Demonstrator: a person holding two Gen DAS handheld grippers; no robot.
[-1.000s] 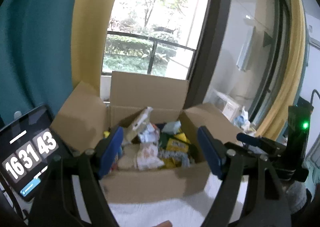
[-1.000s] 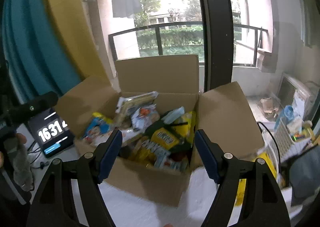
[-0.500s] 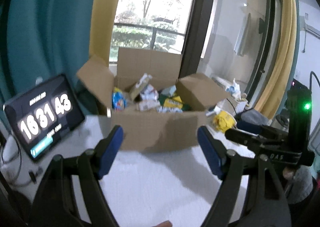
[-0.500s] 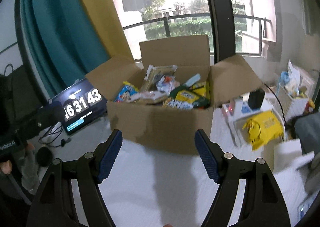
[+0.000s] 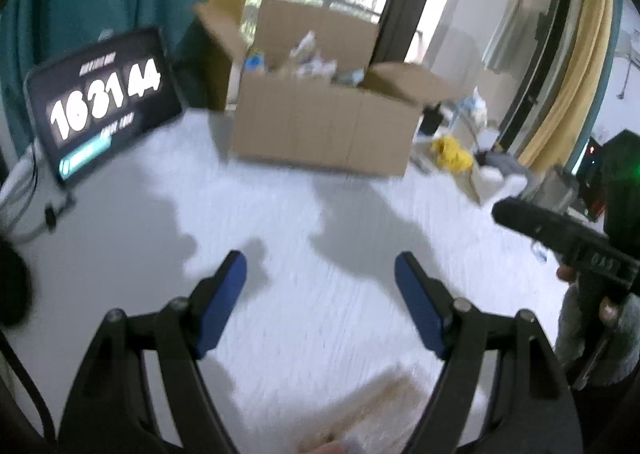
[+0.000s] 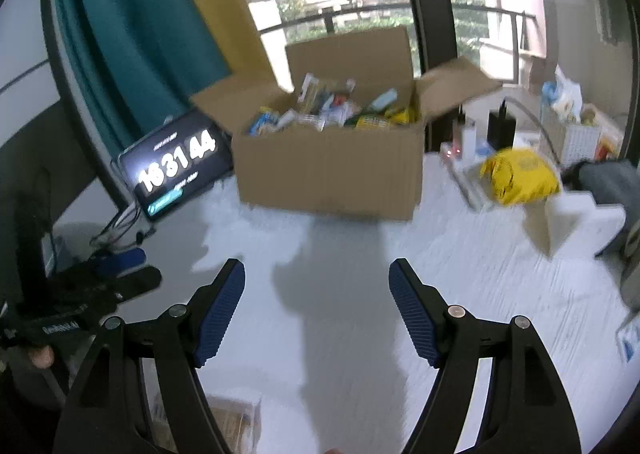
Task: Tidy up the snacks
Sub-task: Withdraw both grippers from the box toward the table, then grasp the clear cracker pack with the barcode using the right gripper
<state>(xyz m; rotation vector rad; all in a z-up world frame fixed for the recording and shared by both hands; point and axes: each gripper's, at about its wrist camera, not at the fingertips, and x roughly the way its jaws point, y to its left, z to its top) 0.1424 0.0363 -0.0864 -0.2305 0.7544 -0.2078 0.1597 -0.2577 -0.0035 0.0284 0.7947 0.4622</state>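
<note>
Snack box now farther off, both open grippers pulled back.

Cardboard box: matt brown, corrugated ribbing on front wall. Snack packets inside: glossy plastic film. Table cover: white, finely ridged, cloth-like. Gripper pads: blue ribbed rubber on matt black plastic arms. Tablet: glossy screen.

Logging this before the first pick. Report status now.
Left gripper and right gripper: jaws open, empty. Cardboard box full of snacks, flaps open, on the white table. Nothing between grippers and box.
</note>
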